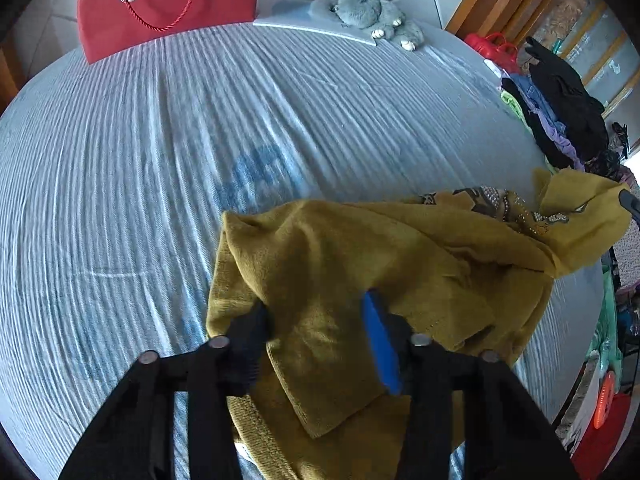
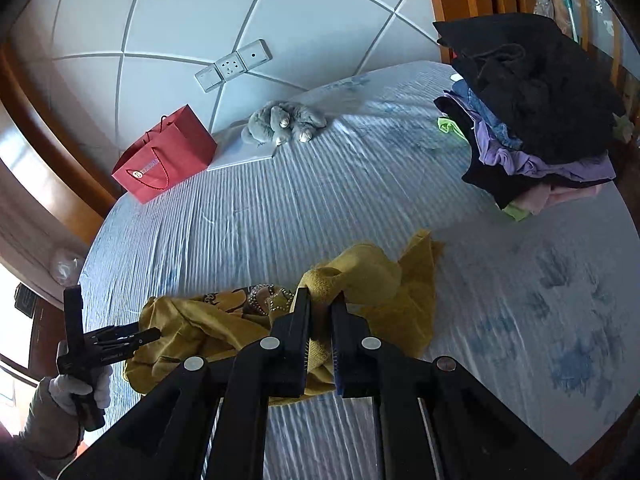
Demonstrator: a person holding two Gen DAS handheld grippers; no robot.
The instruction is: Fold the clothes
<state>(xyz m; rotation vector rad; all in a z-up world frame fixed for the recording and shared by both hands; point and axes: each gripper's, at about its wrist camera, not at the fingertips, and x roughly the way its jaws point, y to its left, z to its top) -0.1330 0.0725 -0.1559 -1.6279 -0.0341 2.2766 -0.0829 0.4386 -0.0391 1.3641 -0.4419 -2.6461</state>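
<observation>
A mustard-yellow sweater [image 1: 360, 260] with a beaded pattern lies crumpled on the striped light-blue bed [image 1: 160, 160]. My left gripper [image 1: 320, 312] is open, its fingers wide apart over a fold of the sweater, one finger pressing into the cloth. My right gripper [image 2: 320, 300] is shut on a bunched part of the sweater [image 2: 360, 276] at its right side. The left gripper also shows in the right wrist view [image 2: 148, 336], held in a white-gloved hand at the sweater's left edge.
A pile of dark, purple and pink clothes [image 2: 536, 120] sits at the bed's far right. A red paper bag [image 2: 164, 156] and a grey plush toy [image 2: 284, 122] lie by the headboard. A wooden frame edges the bed.
</observation>
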